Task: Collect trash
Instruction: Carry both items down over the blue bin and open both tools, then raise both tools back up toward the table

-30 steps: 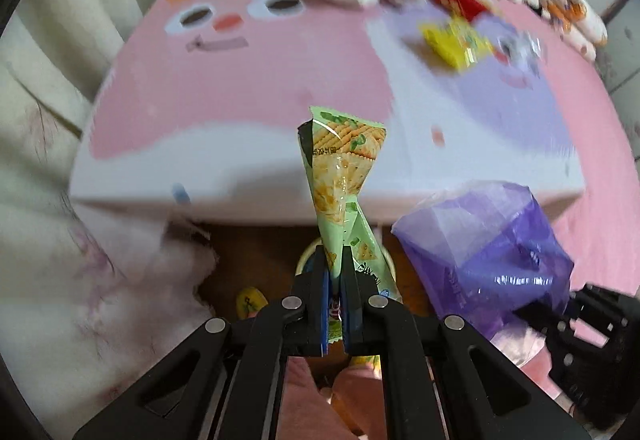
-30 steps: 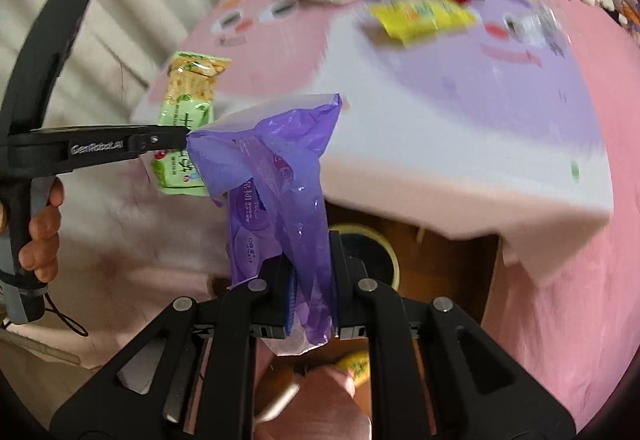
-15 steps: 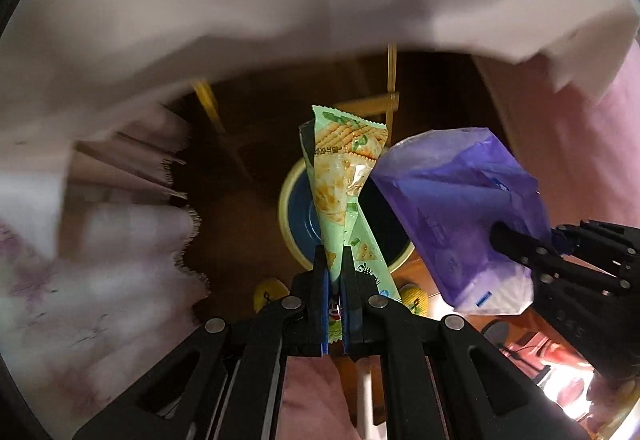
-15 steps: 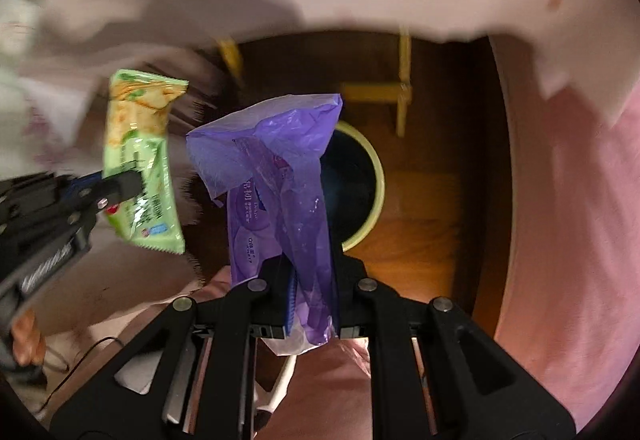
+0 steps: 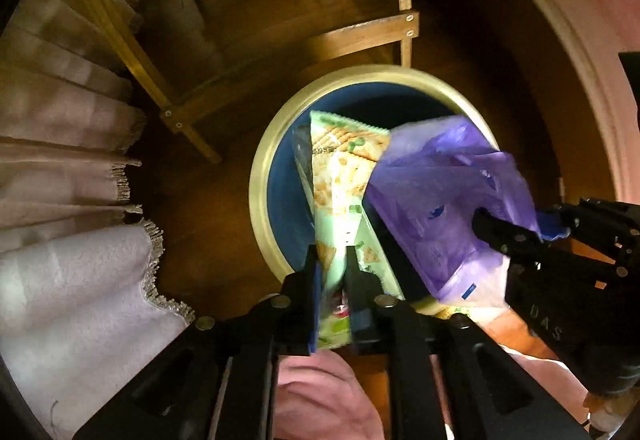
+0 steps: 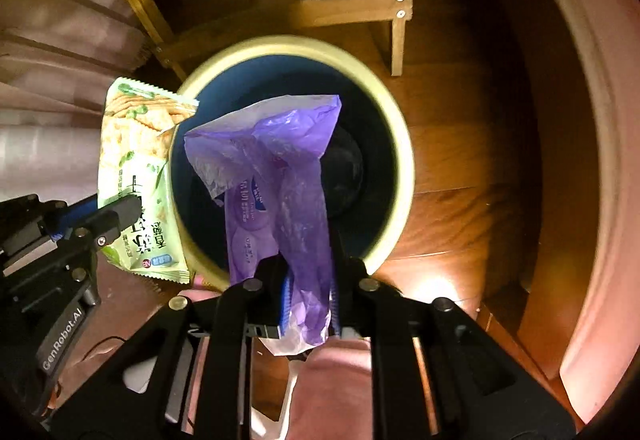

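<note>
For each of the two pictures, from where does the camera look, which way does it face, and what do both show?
Left wrist: on the left tongs, facing down at the bin; green wrapper between its just-opening jaws; right tongs visible.
Right wrist: on the right tongs, facing down into the bin; purple bag between its just-opening jaws; left tongs visible.
Shared: bin, both wrappers, wooden floor.

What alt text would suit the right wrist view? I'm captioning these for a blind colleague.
Seen from above, the right gripper, jaws just opening, has a crumpled purple plastic bag between its fingers, over a round bin with a cream rim and dark blue inside. At left, the left gripper has a green cracker wrapper at the bin's edge, above a wooden floor.
</note>
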`<move>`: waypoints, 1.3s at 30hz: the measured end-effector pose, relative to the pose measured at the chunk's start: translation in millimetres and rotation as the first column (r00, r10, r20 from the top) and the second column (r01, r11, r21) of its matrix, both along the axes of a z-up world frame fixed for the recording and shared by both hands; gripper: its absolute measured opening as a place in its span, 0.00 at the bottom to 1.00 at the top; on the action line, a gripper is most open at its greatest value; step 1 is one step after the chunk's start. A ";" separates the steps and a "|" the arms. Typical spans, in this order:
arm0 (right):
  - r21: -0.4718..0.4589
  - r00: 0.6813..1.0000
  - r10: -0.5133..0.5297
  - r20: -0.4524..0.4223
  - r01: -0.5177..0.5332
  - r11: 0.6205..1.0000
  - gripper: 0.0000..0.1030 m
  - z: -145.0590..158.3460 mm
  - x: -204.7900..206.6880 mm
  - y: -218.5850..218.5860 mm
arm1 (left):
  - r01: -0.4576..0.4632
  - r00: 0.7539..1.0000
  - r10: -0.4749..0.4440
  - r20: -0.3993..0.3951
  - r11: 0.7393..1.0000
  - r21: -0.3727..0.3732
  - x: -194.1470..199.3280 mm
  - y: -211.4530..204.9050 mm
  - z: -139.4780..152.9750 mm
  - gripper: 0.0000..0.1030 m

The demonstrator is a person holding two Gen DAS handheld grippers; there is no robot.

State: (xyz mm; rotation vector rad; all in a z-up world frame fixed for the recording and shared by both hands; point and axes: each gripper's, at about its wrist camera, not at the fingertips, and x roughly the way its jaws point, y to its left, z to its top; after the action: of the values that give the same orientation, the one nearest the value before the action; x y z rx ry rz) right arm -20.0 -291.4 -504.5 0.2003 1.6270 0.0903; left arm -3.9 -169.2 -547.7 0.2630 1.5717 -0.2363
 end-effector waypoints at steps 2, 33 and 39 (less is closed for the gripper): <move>-0.002 1.000 -0.002 0.024 0.002 1.000 0.55 -4.2 7.2 5.2 | -0.011 1.000 0.011 0.002 1.000 0.000 14.4 3.6 -6.0 0.46; -0.047 0.989 -0.099 0.113 0.105 0.993 0.64 164.2 -20.2 -20.1 | -0.183 0.976 0.184 0.114 0.983 -0.024 11.9 60.7 228.8 0.85; -0.046 0.987 -0.076 0.142 0.083 0.995 0.64 262.3 -28.4 -26.9 | -0.214 0.957 0.223 0.188 0.975 -0.065 10.3 63.6 348.9 0.85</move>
State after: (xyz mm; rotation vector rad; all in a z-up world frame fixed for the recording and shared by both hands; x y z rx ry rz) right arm -48.4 -318.2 -242.1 0.2146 1.4774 0.0011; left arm 6.4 -105.5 -198.9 0.0734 1.3867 -0.0695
